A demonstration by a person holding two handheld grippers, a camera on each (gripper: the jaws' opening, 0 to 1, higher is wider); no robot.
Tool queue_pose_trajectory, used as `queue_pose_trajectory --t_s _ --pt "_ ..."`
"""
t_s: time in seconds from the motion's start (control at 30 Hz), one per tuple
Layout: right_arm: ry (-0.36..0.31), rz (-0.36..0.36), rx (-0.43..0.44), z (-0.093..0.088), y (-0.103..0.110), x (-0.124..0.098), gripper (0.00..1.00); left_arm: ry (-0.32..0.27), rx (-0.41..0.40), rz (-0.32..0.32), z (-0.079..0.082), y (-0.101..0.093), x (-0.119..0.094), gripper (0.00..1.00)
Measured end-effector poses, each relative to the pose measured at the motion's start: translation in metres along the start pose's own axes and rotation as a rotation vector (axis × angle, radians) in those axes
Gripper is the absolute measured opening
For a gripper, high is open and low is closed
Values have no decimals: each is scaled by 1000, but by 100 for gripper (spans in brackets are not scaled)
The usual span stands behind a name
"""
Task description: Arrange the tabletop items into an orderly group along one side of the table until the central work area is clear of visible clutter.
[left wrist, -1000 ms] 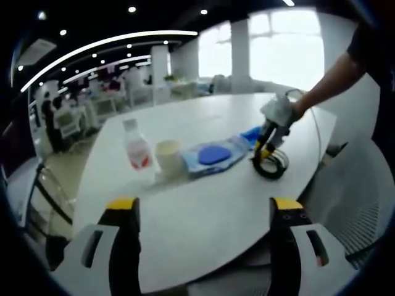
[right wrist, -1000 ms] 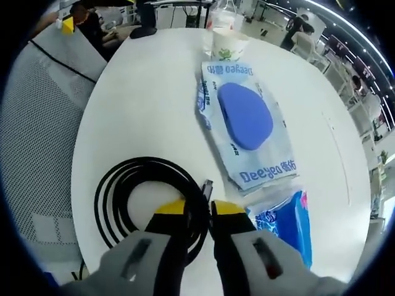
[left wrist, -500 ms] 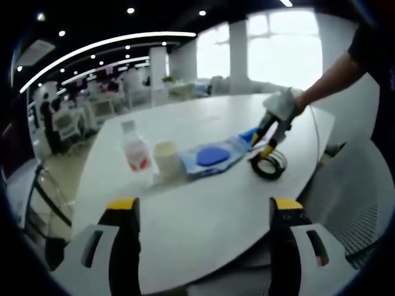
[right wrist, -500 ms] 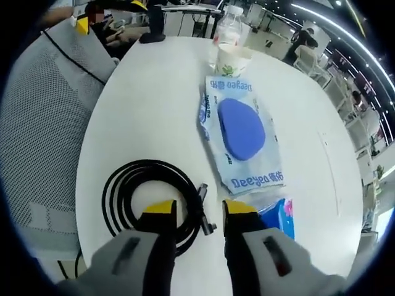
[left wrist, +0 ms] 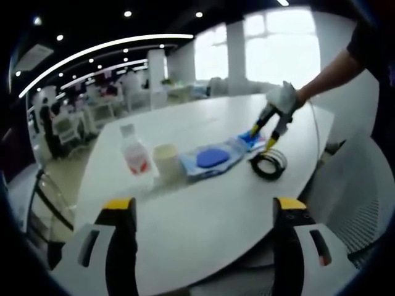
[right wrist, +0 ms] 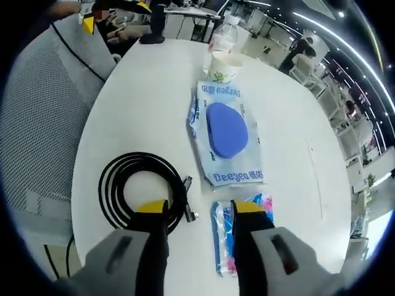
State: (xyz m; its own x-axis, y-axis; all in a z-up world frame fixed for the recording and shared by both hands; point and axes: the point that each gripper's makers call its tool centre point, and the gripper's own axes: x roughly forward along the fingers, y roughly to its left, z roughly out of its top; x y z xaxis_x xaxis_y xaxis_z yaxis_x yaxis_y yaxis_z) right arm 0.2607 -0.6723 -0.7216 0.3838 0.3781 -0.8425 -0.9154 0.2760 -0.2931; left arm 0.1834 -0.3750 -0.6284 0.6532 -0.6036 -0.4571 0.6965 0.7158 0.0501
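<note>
On the white table (left wrist: 203, 209), taking the blue-lidded wipes pack (left wrist: 213, 158) as the marker and reading the left gripper view from left to right: a clear bottle (left wrist: 134, 152) with a red label stands furthest left, a paper cup (left wrist: 168, 162) sits between it and the pack, and just right of the pack lies a coiled black cable (left wrist: 270, 164). The left gripper (left wrist: 203, 213) hangs at the near table edge, its jaws spread wide with nothing between them. Above the cable, the right gripper (left wrist: 267, 137) hangs in a gloved hand (left wrist: 284, 98).

The right gripper view looks down on the same row and gives what the other cannot: the printing on the wipes pack (right wrist: 225, 132), a plug end on the cable (right wrist: 145, 188) pointing toward the pack, and a small blue packet (right wrist: 237, 231) lying just below the pack, beside the cable. The right gripper (right wrist: 199, 209) has its jaws parted, holding nothing, one tip over the cable, the other over the packet. Beyond the pack stand the cup (right wrist: 223, 68) and bottle (right wrist: 223, 36). A mesh chair (right wrist: 43, 117) stands left of the table (right wrist: 142, 105).
</note>
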Motion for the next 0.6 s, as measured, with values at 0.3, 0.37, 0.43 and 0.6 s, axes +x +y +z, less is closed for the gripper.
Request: queue_pose_trajectory --t_s 0.3,0.37,0.43,0.6 --pt "36 -38 -49 -9 -22 -9 40 3 11 -4 0 -1 0 97" --pt "45 -42 -54 -12 -26 -10 40 1 13 -4 0 -1 0 98" --pt "53 -45 -56 -14 -30 -11 40 1 15 -4 0 -1 0 100" --pt "80 -52 -57 -29 -44 -4 40 -1 17 -3 0 0 0 100"
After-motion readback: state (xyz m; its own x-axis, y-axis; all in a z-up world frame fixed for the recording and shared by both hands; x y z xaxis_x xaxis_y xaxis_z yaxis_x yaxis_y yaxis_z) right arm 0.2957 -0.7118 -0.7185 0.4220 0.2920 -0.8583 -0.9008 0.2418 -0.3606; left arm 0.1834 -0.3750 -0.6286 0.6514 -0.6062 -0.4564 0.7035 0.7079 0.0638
